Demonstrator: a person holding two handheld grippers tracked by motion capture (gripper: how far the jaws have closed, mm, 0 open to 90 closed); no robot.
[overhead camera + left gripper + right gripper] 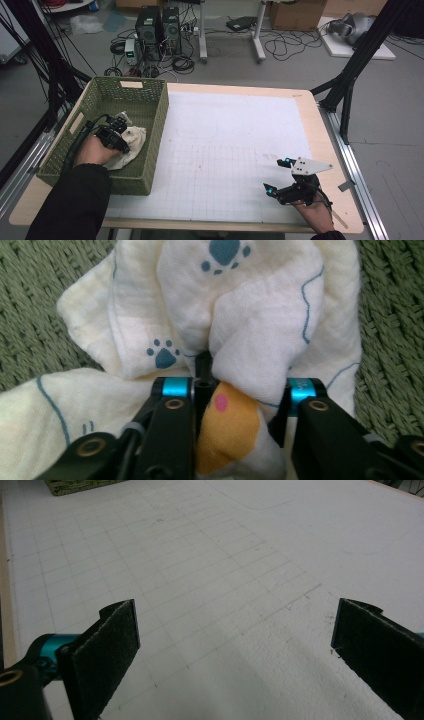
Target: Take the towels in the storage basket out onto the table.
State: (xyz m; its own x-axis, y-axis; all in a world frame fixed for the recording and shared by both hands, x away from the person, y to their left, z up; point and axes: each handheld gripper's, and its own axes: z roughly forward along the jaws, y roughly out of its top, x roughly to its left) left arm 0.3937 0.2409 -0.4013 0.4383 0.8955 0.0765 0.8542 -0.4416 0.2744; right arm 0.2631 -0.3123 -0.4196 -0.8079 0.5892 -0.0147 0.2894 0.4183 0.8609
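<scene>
A cream cloth (pixel 135 142) printed with blue paw marks and an orange patch lies bunched inside the green woven basket (pixel 159 125) at the table's left. My left gripper (pixel 116 127) reaches down into the basket. In the left gripper view its jaws (pixel 240 390) stand on either side of a raised fold of the cloth (pixel 250 315), which fills the gap and touches both pads. My right gripper (pixel 277 175) rests low over the white grid mat (pixel 225 140) near the front right corner. Its pads (pixel 112 640) stand wide open around bare mat (pixel 235 630).
The basket takes up the left third of the wooden table (pixel 330 150). Off the table, black frame legs (pixel 350 75) rise at the right, and computers (pixel 157 30) and cables sit on the floor behind.
</scene>
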